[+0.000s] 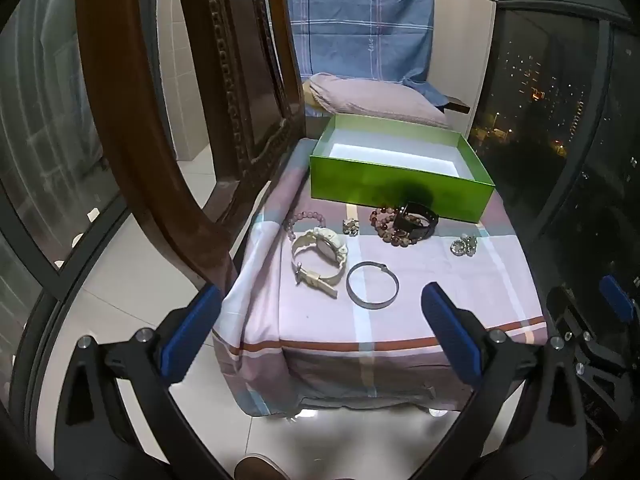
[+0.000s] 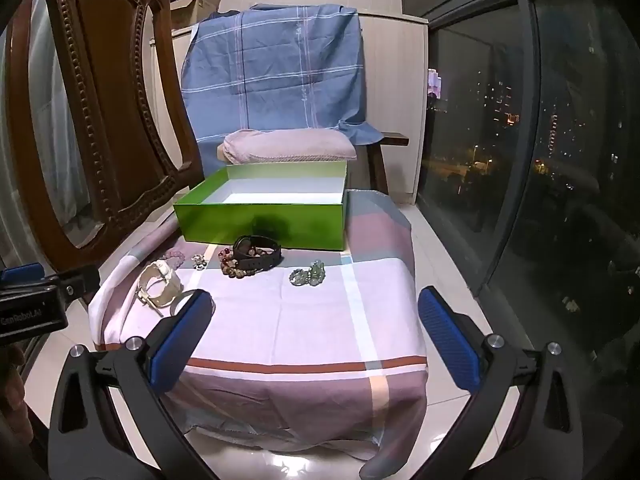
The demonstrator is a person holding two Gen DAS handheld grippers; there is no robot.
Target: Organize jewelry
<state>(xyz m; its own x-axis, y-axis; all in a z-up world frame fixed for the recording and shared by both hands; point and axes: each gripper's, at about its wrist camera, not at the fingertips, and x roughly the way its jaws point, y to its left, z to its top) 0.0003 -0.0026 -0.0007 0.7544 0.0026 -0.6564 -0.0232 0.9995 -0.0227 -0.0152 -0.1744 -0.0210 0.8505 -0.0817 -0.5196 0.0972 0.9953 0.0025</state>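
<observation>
An open green box (image 1: 400, 188) (image 2: 260, 222) with a white inside stands at the back of a cloth-covered table (image 1: 400, 320) (image 2: 304, 320). In front of it lie a cream watch (image 1: 320, 258) (image 2: 158, 286), a silver bangle (image 1: 372, 285), a pink bead bracelet (image 1: 304, 218) (image 2: 175, 258), a brown bead bracelet (image 1: 390, 228) (image 2: 236, 266), a black watch (image 1: 416, 222) (image 2: 258, 254), a small silver piece (image 1: 351, 227) (image 2: 199, 262) and a greenish bead cluster (image 1: 464, 245) (image 2: 308, 275). My left gripper (image 1: 322, 322) is open and empty before the table's near edge. My right gripper (image 2: 316, 328) is open and empty there too.
A carved wooden chair (image 1: 160, 120) (image 2: 100, 120) stands left of the table. Behind the box are a folded pink pillow (image 1: 380, 100) (image 2: 288, 146) and a blue cloth (image 1: 360, 20) (image 2: 280, 72). A dark window (image 2: 540, 140) runs along the right. Tiled floor lies below.
</observation>
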